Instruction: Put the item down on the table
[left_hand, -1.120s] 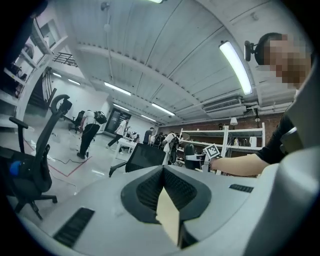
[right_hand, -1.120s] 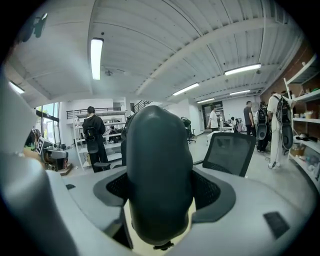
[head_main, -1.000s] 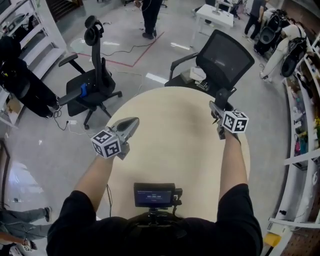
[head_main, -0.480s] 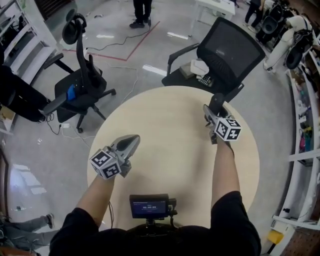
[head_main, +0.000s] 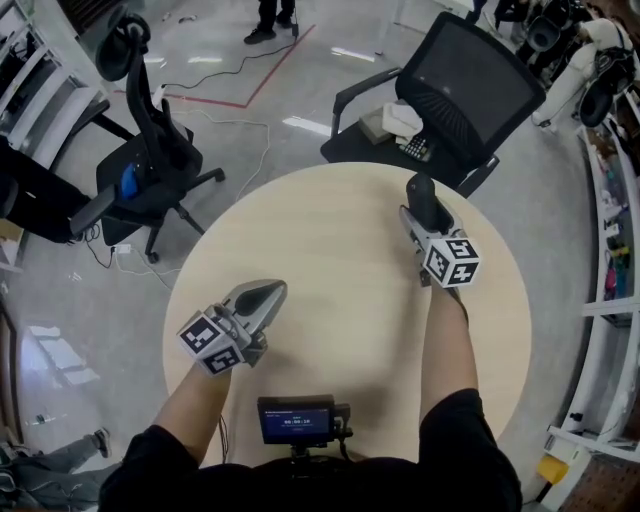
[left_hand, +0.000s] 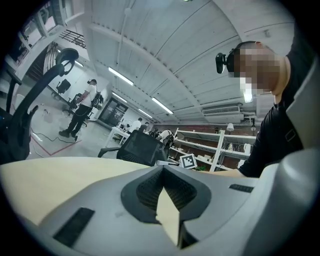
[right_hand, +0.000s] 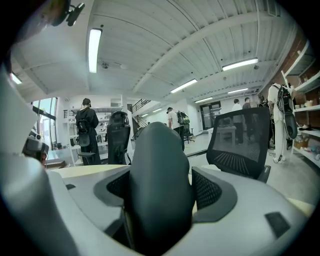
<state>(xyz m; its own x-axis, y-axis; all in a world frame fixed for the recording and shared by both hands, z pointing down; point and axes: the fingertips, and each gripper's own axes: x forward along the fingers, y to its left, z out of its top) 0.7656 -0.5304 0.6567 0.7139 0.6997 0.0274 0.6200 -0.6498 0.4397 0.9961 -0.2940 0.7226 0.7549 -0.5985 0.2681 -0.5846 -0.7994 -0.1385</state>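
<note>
dark item (head_main: 421, 190) sits clamped in the right gripper's (head_main: 424, 214) wide jaws; left gripper (head_main: 268, 292) closed, empty; both now lower over the table (head_main: 340, 250).

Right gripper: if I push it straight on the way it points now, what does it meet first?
The right gripper, shut on the dark item, aims over bare table toward the black mesh chair past the far edge. Probably the chair comes first, though depth is unclear.

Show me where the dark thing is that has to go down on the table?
The dark item is clamped in the right gripper, on the right of the head view. It is over the far side of the round table, just in front of the black mesh chair.
</note>
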